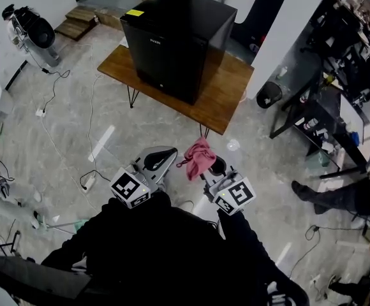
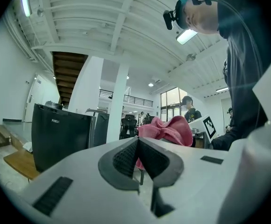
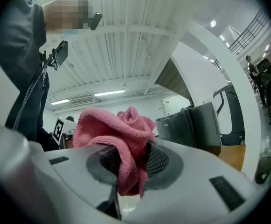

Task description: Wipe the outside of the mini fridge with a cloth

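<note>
Pink cloth (image 3: 119,125) bunches up out of the right hand-held gripper (image 3: 131,162), whose jaws are clamped on it. The left hand-held gripper (image 2: 138,148) sits just beside it, jaws together on nothing. The black mini fridge (image 1: 175,40) stands on the wooden counter (image 1: 229,91), well apart from both.

Black mini fridge (image 1: 175,40) upright on table (image 1: 226,97); bunched pink cloth (image 1: 198,158) in right gripper (image 3: 128,160).

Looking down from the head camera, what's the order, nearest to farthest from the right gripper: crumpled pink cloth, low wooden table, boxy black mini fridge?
1. Crumpled pink cloth: clamped in the right gripper itself.
2. Low wooden table: ahead, on the floor.
3. Boxy black mini fridge: on that table, farther back.
</note>
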The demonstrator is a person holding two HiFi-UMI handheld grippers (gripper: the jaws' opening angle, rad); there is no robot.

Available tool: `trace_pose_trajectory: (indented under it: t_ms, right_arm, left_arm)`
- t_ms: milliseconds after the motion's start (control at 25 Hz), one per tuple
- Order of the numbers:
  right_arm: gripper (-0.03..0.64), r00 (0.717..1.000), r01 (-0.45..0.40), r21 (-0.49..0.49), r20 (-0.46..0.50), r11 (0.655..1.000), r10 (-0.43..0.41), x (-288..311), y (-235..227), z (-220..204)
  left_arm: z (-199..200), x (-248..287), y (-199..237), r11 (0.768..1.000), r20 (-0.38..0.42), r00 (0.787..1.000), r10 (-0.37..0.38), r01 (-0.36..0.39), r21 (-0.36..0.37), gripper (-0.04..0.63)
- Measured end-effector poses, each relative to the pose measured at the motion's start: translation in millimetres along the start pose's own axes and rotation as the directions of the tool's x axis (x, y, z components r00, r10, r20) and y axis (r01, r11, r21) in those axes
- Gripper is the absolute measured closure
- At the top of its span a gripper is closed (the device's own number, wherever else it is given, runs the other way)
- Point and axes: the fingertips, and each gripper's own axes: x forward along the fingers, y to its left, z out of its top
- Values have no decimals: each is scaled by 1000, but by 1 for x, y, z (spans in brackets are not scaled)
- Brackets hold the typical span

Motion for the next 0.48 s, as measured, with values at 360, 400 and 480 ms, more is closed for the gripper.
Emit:
trace_pose_trajectory:
  t_ms: [360,400,480]
  right_arm:
    - [529,997,69,15,-20,997,-69,57,-46,4]
    - [529,997,82,7,-15,997,-82,65,-53,9]
    - [529,993,119,-13,-13,993,-119,77,-67,18]
  left_arm:
    - [11,25,76,999,10,1000,-12,13,-32,591]
    - [11,32,87,999,7,1000,-25,25,-38,589]
    - [14,47,105,997,9,998,-62,62,-42,591]
